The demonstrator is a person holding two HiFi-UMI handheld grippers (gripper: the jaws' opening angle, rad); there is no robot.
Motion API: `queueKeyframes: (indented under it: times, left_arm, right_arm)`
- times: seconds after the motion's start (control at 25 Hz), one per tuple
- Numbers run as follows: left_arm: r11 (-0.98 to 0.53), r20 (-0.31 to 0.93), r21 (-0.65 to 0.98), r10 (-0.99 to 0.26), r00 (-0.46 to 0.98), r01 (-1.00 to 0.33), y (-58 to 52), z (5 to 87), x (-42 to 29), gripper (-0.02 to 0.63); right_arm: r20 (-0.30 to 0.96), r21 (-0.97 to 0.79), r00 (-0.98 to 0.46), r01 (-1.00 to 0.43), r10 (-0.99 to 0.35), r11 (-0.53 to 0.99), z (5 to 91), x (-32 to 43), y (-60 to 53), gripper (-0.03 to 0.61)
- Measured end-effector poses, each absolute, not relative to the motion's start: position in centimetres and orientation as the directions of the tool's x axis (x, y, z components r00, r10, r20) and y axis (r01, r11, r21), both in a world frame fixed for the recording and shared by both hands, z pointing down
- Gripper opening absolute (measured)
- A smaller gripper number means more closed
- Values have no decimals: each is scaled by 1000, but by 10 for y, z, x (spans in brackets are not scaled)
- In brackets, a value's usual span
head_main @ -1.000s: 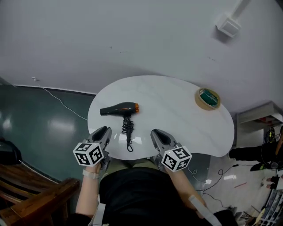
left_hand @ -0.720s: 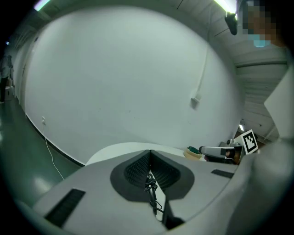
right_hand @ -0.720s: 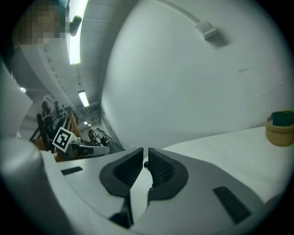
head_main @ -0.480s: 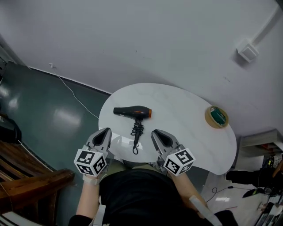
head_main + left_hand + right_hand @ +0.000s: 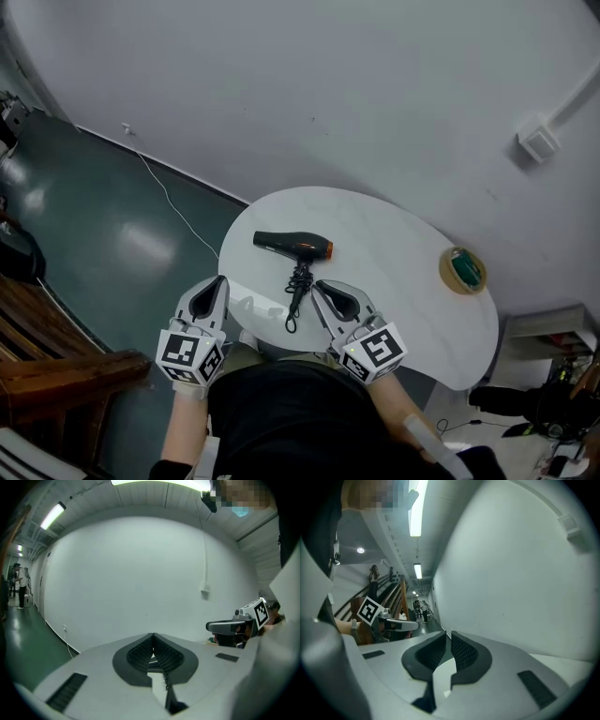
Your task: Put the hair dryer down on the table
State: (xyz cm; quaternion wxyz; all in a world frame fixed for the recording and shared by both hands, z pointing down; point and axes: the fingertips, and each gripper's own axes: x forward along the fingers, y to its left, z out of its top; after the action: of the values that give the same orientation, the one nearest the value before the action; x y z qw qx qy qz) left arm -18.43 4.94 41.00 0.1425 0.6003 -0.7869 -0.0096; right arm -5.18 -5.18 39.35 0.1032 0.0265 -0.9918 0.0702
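Since both tools are held low at the near edge of the table, everything that matters lies ahead of them. The left hand-held gripper has its jaws pressed together on nothing. The right hand-held gripper also shows its jaws drawn together to a thin slit, with nothing between them. Between the two tips, and closer to the right one, runs the bundled cord, stretching away from the person. At its far end the hair dryer lies flat on the table, apart from both tools. Its barrel runs crossways, with the orange end toward the right. The right hand looks slightly nearer to it. The set-down seems finished, to my eye. Well off to the right sits a roll of tape.
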Motion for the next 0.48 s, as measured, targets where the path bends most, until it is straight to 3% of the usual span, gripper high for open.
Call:
queueKeyframes:
  times: [0.48]
  left_arm:
    - [247,203,172,-956,-211,-954,62,411,-186,9]
  right_arm:
    - [231,-80,-973,-45,-25,996,392,-61,-32,43]
